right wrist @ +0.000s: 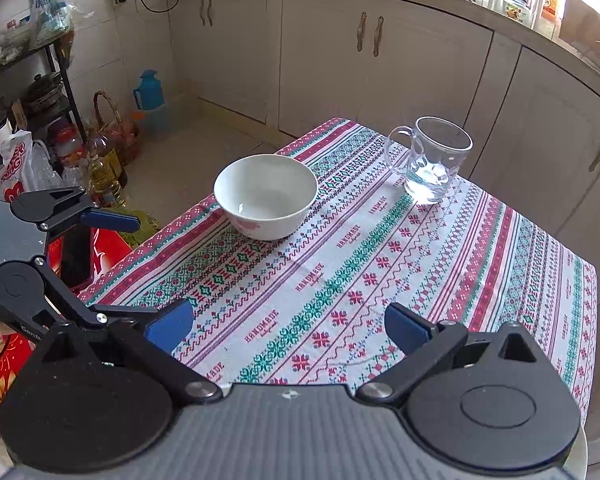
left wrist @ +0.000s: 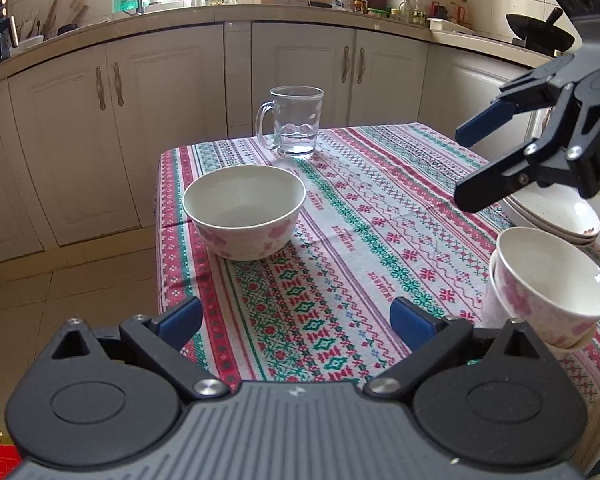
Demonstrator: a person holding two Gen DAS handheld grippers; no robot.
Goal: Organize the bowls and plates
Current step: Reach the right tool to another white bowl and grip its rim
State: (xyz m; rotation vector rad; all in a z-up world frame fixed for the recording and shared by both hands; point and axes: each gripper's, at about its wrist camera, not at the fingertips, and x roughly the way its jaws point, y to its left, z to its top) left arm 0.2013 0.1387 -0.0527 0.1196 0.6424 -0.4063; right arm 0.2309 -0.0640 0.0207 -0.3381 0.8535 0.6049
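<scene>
A white bowl with pink flowers (left wrist: 244, 212) (right wrist: 266, 196) stands upright near the table's left edge. At the right edge a small flowered bowl (left wrist: 552, 288) leans tilted in another like it, in front of a stack of white plates (left wrist: 552, 220). My left gripper (left wrist: 296, 320) (right wrist: 144, 268) is open with nothing between its blue pads, low over the tablecloth (left wrist: 380, 220) (right wrist: 380, 260) and short of the white bowl. My right gripper (left wrist: 466, 166) (right wrist: 288, 328) is open and holds nothing, hovering above the plates.
A glass mug (left wrist: 296, 124) (right wrist: 432, 160) with a little water stands at the table's far edge. Cream cabinets (left wrist: 300, 68) run behind the table. On the floor to the left are oil bottles (right wrist: 104, 172), a basket (right wrist: 112, 120) and red boxes (right wrist: 96, 252).
</scene>
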